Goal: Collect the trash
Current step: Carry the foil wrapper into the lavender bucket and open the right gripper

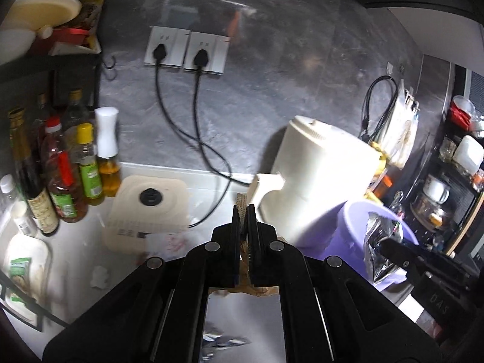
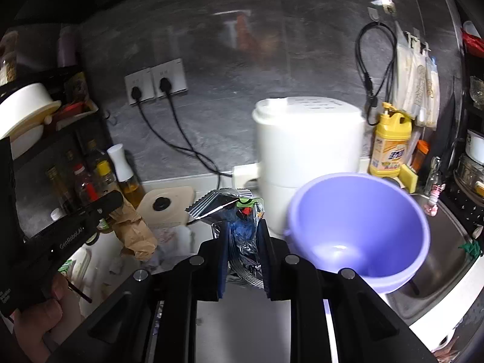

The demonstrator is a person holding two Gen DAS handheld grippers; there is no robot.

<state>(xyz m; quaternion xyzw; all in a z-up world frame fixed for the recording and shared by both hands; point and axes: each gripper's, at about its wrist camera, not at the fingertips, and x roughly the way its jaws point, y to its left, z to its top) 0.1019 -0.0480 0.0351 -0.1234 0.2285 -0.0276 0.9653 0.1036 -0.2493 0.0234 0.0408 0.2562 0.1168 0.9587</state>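
The left gripper [image 1: 243, 211] pinches brown paper [image 2: 133, 230]; the right gripper [image 2: 244, 230] pinches a foil bag [image 2: 224, 205] left of the purple bin [image 2: 357, 230] on the white counter [image 1: 75, 242], grey wall [image 1: 272, 75] behind.

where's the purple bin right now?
The purple bin sits low right of centre in the right wrist view, on the counter in front of the white appliance, beside the sink, just right of the foil wrapper.
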